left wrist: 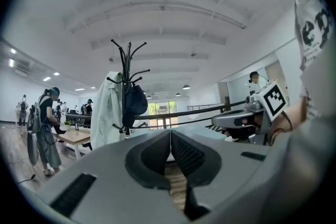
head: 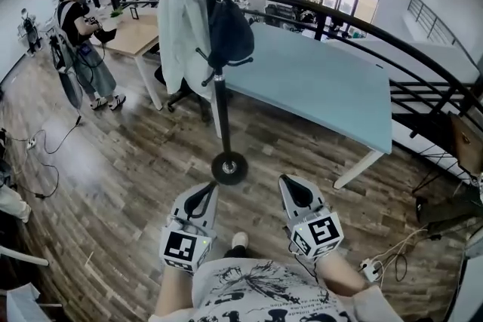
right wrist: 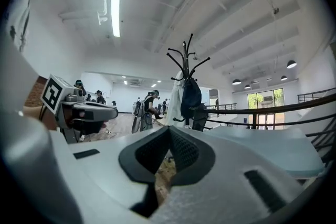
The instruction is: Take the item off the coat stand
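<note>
A black coat stand (head: 216,26) rises from a round base (head: 229,167) on the wooden floor ahead of me. A white coat (head: 181,26) and a dark bag (head: 229,32) hang from its hooks; both also show on the stand (left wrist: 125,92) in the left gripper view and on the stand (right wrist: 187,86) in the right gripper view. My left gripper (head: 208,193) and right gripper (head: 290,186) are held low near my body, short of the base, both shut and holding nothing.
A light blue table (head: 317,87) stands right behind the stand. A black curved railing (head: 407,49) runs behind it at the right. A wooden desk (head: 136,34) and several people (head: 79,41) are at the left. Cables (head: 45,154) lie on the floor at the left.
</note>
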